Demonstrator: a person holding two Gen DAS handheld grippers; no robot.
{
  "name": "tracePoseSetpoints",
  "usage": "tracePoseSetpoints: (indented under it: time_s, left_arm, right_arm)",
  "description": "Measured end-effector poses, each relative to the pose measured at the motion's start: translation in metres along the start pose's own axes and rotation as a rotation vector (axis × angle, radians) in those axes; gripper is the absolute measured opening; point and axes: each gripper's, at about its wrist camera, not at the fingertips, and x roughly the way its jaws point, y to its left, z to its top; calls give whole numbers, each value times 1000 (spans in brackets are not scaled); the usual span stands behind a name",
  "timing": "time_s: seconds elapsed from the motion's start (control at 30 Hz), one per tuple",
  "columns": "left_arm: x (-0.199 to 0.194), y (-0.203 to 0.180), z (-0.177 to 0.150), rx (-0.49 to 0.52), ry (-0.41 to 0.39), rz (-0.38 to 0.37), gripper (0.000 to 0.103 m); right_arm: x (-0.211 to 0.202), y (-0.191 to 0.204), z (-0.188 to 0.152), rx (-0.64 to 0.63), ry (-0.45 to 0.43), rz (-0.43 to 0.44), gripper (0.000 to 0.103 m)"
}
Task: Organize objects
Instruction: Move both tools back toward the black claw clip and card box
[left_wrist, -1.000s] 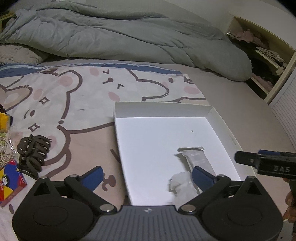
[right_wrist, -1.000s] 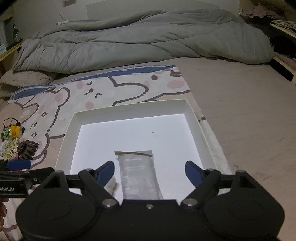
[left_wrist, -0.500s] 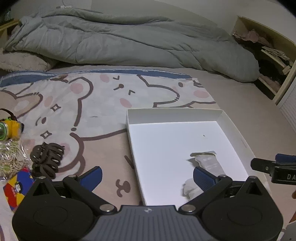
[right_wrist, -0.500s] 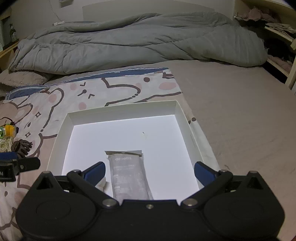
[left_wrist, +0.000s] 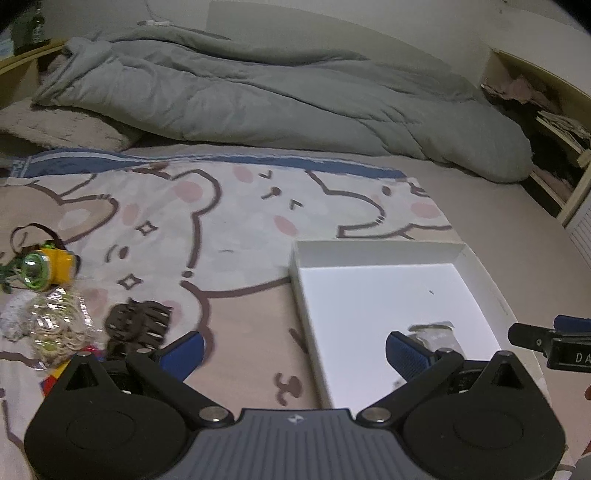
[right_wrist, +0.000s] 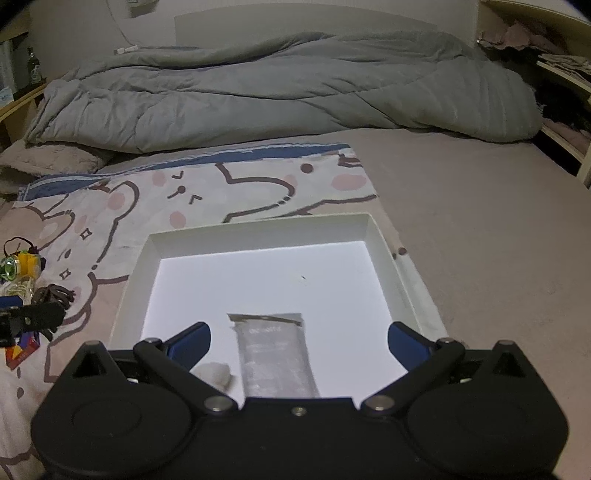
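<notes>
Since the earlier frames, my right gripper has just been opening to its widest stance, and the grey sachet lies flat on the floor of the white tray between the fingers, with neither pad touching it; it is released, not held. A small white crumpled item rests just beside the sachet at the tray's near left. Over the same interval my left gripper has shifted away from the tray interior toward the loose items on the bear-print blanket: the view now takes in the dark hair claw, the bag of rubber bands and the yellow headlamp, all well apart from the tray. Judgement: one deposit is complete, and the next pick falls to the left side, probably the hair claw, which is nearest. Left fingers stand wide apart and empty, one over the blanket near the claw, the other over the tray's near corner. Both grippers pitch steeply downward toward the bed. The right gripper hangs over the tray's near edge.
</notes>
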Motion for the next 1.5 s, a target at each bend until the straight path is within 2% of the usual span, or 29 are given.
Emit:
tracePoseSetpoints:
  time_s: [0.23, 0.67, 1.23, 1.5]
  left_arm:
    - [-15, 33, 8, -43, -26, 41, 103]
    - [-43, 93, 11, -86, -65, 115, 103]
    - [-90, 162, 3, -89, -135, 235, 103]
    - [-104, 182, -1, -88, -169, 275, 103]
  right_arm:
    - [3, 29, 10, -33, -9, 31, 103]
    - [6, 105, 27, -140, -35, 141, 103]
    - [-6, 200, 38, -238, -108, 317, 103]
    - [-8, 228, 41, -253, -139, 352, 103]
